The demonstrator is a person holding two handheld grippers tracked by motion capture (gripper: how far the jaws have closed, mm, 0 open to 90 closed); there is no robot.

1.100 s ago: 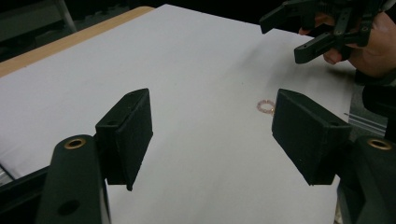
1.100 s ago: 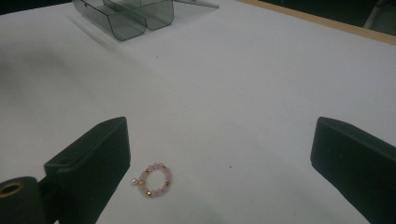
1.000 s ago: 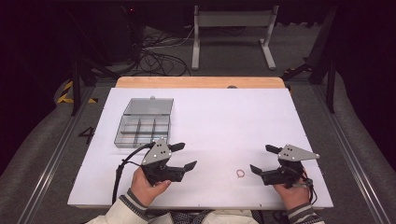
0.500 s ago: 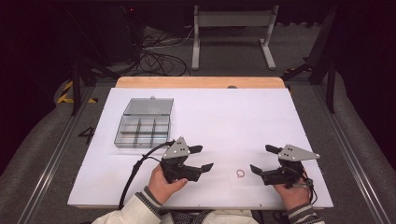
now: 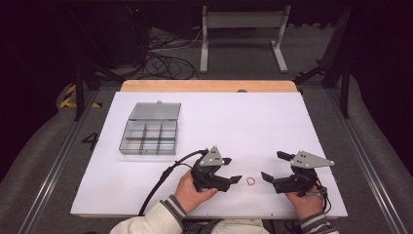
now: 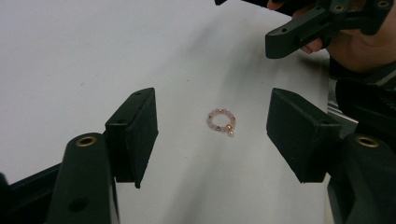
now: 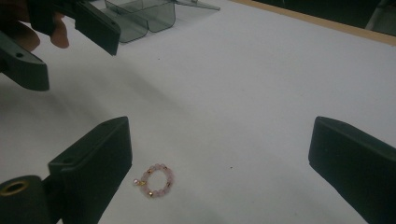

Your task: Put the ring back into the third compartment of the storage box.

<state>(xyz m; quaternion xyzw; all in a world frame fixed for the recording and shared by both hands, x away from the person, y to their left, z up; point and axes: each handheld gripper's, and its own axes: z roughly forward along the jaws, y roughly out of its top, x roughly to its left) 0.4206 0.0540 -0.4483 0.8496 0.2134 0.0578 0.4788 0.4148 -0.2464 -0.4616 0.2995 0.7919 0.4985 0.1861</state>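
Observation:
A small ring of pink beads with a gold charm (image 5: 251, 181) lies flat on the white table (image 5: 243, 126) near its front edge. My left gripper (image 5: 233, 170) is just left of it, pointing right, open; its jaws have just been closing a little. In the left gripper view the bead ring (image 6: 221, 120) lies on the table between and slightly beyond the left gripper (image 6: 211, 107), untouched. My right gripper (image 5: 272, 165) sits just right of the ring, open and pointing left. In the right gripper view the bead ring (image 7: 156, 181) lies close to the left jaw of the right gripper (image 7: 219, 128).
A clear plastic compartment box (image 5: 150, 131) with its lid open stands at the table's left, also the box (image 7: 140, 14) far off. A black cable (image 5: 160, 185) trails from the left gripper. A wooden strip (image 5: 209, 86) borders the far edge.
My left gripper has moved right across the table's front toward the bead ring and now sits close beside it. The right gripper has stayed where it was.

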